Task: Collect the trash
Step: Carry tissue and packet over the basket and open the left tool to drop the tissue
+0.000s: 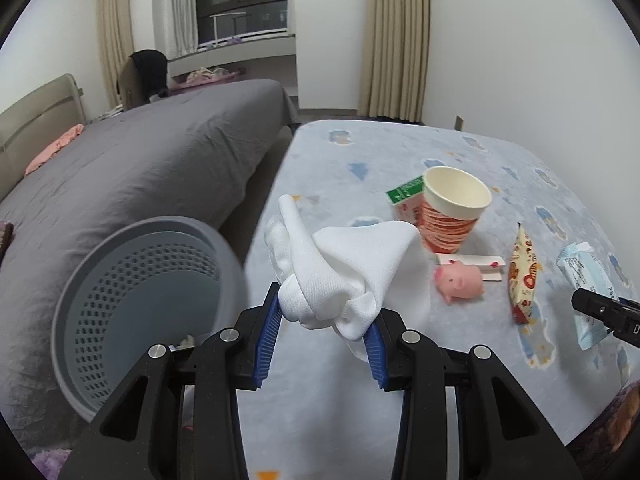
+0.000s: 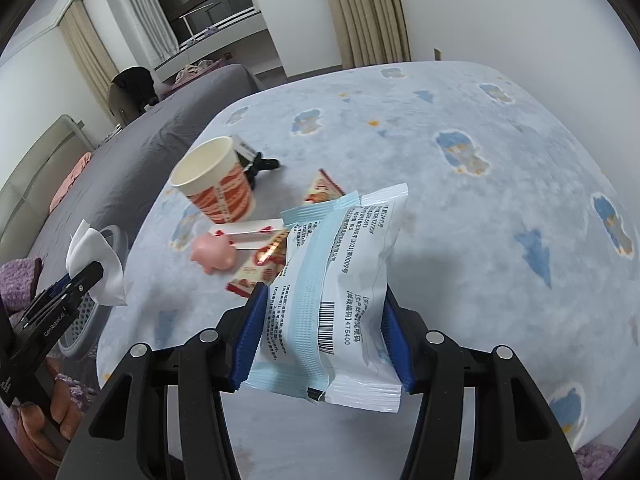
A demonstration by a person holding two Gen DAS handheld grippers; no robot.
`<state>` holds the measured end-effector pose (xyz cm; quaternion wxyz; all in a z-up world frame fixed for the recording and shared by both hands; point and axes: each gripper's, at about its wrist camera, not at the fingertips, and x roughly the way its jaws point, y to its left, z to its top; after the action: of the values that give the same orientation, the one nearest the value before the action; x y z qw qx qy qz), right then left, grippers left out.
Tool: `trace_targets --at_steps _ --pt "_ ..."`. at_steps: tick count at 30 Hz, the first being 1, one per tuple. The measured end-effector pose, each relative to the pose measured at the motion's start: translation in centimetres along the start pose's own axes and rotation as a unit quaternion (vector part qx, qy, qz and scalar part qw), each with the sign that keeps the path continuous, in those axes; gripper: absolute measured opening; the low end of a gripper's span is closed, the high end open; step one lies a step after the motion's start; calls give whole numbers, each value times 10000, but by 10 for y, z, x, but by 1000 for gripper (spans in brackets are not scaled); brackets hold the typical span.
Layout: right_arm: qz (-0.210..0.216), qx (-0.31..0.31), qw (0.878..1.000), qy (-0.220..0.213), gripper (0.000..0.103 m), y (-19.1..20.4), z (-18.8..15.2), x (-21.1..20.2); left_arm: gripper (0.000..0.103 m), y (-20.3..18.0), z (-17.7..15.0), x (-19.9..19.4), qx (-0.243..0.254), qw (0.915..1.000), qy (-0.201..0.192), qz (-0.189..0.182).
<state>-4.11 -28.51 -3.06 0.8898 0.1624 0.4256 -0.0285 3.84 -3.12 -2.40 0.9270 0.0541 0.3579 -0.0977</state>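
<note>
The left gripper (image 1: 324,316) is clamped on a crumpled white tissue (image 1: 344,276); the right gripper (image 2: 324,316) grasps a white-and-blue plastic packet (image 2: 340,280), hiding a snack wrapper (image 2: 260,272) behind.

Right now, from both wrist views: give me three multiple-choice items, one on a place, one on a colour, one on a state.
1. Where is the grey perforated plastic basket?
A. On the patterned blue sheet
B. Left of the patterned bed, beside the grey bed
C. Behind the cup

2. What colour is the small rubber pig toy?
A. Pink
B. Green
C. Yellow

3. What does the right gripper hold?
A. Nothing
B. The red-striped paper cup
C. The white and light blue printed plastic packet

Answers:
1 B, the basket sits low between the two beds in the left wrist view.
2 A, its body is pink in both views.
3 C, the blue fingers press on the packet's two sides; the cup stands on the sheet.
</note>
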Motion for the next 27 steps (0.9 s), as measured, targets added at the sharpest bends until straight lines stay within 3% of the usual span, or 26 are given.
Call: trace_targets --at_steps 14,27 --pt "576 -799 9951 27 53 109 16 8 38 73 -6 -31 -444 9984 -119 332" --pt "1417 -1619 9763 249 53 216 38 50 38 134 6 -34 -841 9938 40 733"
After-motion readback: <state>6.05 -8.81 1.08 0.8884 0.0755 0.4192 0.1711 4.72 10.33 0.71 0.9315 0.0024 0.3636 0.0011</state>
